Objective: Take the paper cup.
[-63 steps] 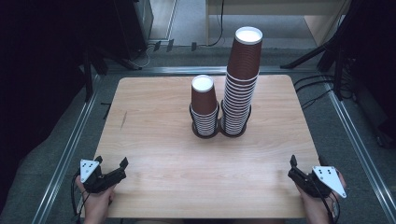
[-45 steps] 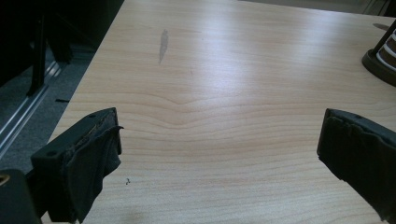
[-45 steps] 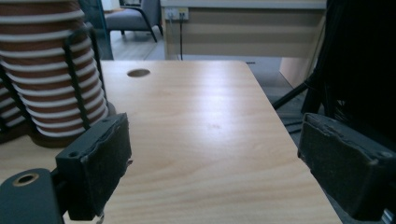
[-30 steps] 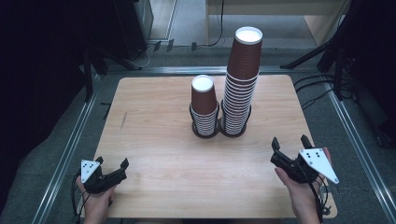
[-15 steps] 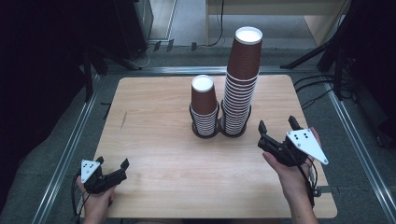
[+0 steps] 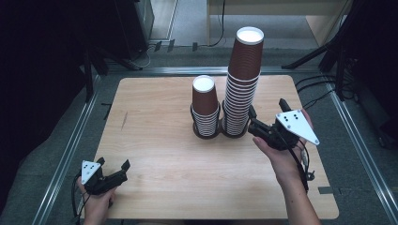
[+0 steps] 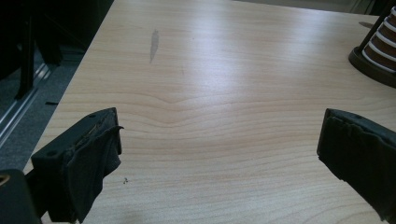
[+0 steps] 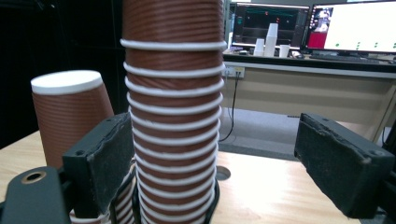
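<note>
Since the frames a moment ago, the right gripper (image 6: 266,118) has travelled from the table's near right corner up to the tall stack (image 6: 242,82), rising off the table (image 6: 155,136) as it went. The left gripper (image 6: 114,172) has not shifted; it sits low at the near left edge, well apart from the tall stack, held in the left hand (image 6: 96,202).

The right gripper, carried in the right hand (image 6: 280,157), has its jaws wide apart and holding nothing. In the high view its nearer jaw tip lies just beside the lower right side of the tall stack; whether it touches cannot be told. In the right gripper view the tall stack (image 8: 173,112) stands just past the left jaw, partly behind it, with most of the gap between the jaws open to its right. The short stack (image 8: 70,114) shows to the left of the tall stack there, beyond the left jaw.

The left gripper's jaws are also wide apart, with bare table (image 7: 210,93) between them; the tall stack's neighbour, the short stack (image 6: 205,108), touches it on its left, and a dark holder base (image 7: 373,67) peeks in at that view's upper right.
</note>
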Motion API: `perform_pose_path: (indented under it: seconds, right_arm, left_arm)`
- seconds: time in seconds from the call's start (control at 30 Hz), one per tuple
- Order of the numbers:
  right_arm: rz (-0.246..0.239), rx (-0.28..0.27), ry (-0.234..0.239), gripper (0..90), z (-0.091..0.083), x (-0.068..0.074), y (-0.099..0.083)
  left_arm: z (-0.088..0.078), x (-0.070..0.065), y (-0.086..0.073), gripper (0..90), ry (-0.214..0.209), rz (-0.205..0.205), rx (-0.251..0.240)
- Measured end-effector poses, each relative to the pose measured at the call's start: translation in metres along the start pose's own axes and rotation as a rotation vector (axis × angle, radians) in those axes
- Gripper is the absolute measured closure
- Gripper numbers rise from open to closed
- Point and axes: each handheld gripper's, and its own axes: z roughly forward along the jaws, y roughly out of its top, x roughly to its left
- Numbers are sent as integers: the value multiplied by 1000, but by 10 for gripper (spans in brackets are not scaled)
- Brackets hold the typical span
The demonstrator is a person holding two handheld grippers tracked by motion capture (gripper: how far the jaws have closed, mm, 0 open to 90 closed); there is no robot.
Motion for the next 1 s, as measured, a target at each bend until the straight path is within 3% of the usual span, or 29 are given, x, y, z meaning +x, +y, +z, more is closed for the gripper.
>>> perform_pose_path:
  seconds: [1.0]
  right_arm:
    - [16, -9, -2, 123, 51, 18, 52]
  left_arm:
    - [-1, 1, 0, 0, -21, 1, 2]
